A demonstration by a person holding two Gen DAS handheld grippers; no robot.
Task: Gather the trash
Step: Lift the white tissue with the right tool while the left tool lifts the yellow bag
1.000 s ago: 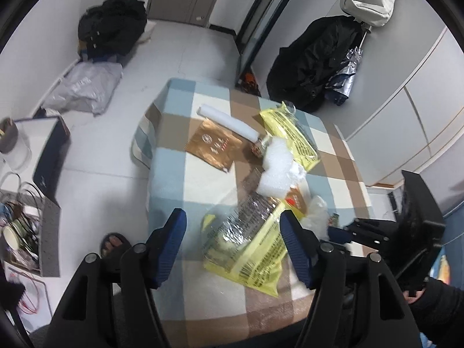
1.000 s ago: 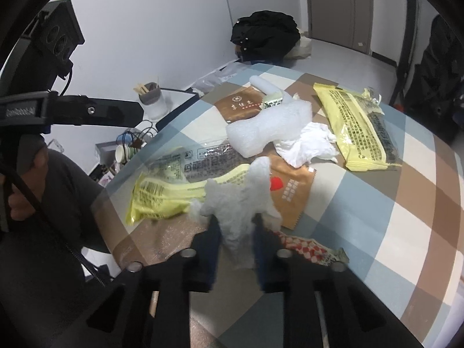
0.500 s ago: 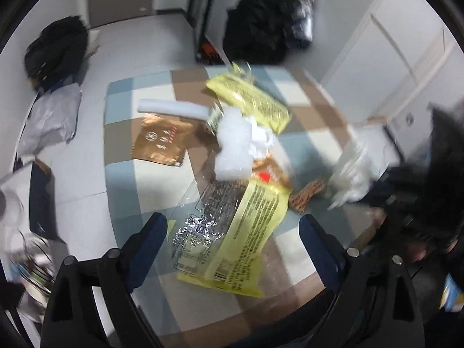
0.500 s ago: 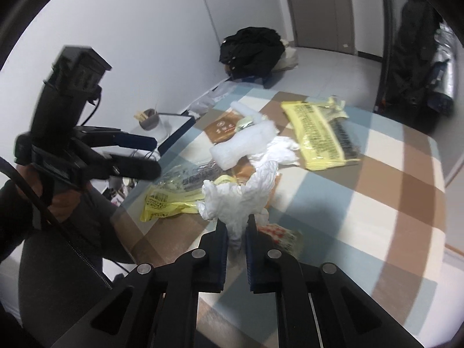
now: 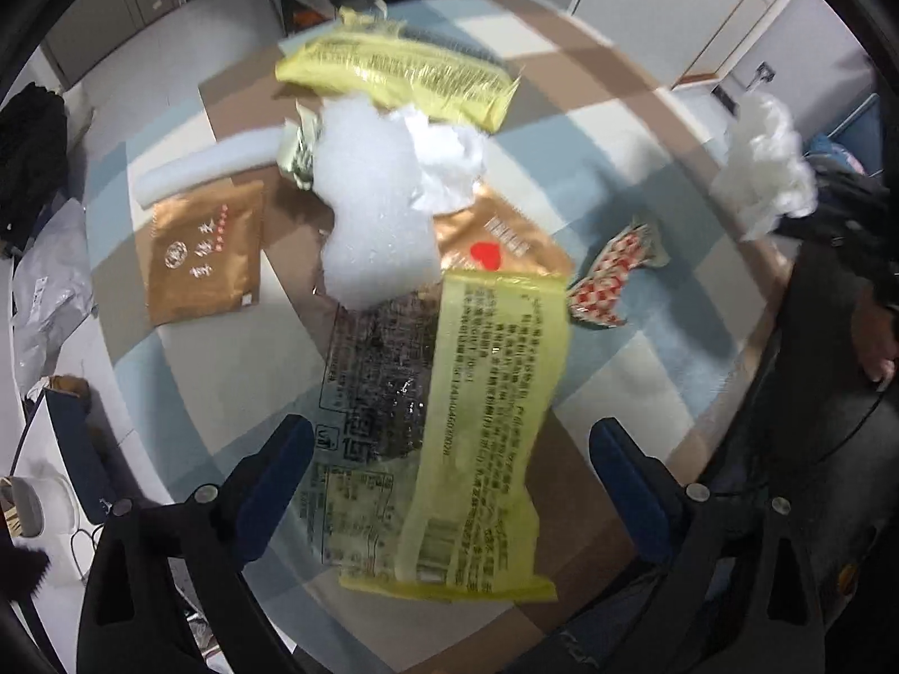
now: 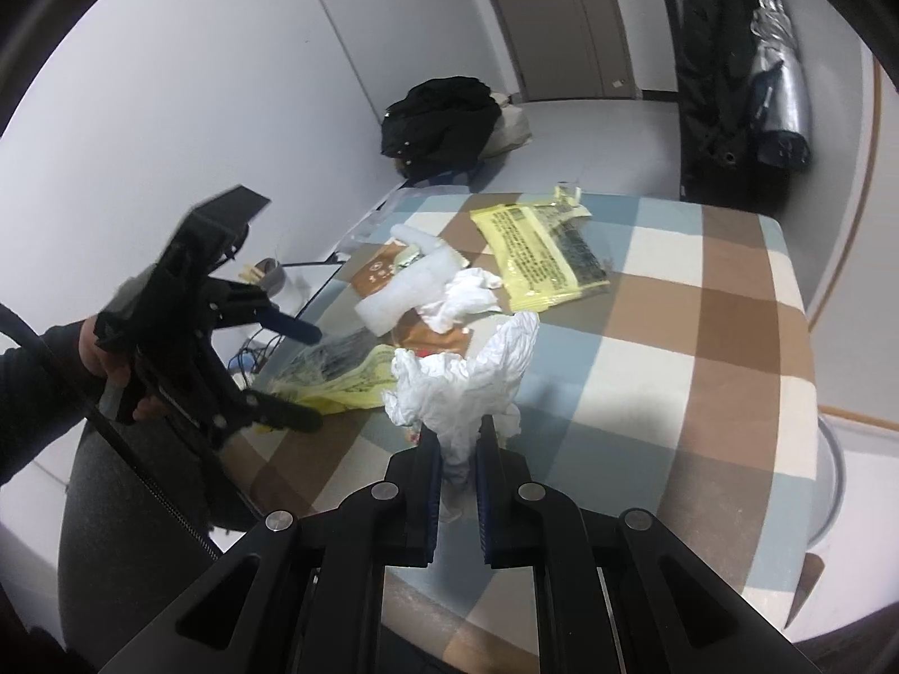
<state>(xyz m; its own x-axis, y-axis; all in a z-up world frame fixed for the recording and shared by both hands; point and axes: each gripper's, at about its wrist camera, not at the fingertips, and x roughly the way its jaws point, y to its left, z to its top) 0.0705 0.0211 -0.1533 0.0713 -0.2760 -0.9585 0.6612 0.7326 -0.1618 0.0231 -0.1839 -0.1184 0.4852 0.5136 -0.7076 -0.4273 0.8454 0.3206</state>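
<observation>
The left tongs point steeply down, jaws opening wide with nothing gripped; the right tongs are clamped tight, angled downward.

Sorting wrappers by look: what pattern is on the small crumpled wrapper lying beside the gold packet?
Red-and-white checks on the small crumpled wrapper; clearest in the left wrist view.

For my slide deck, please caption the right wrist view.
Right gripper lifts crumpled white tissue above the checked table.

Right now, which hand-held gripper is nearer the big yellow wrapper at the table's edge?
Left. The left hand-held gripper straddles the yellow wrapper, jaws opening; the right hand-held gripper holds crumpled tissue aside.
</observation>
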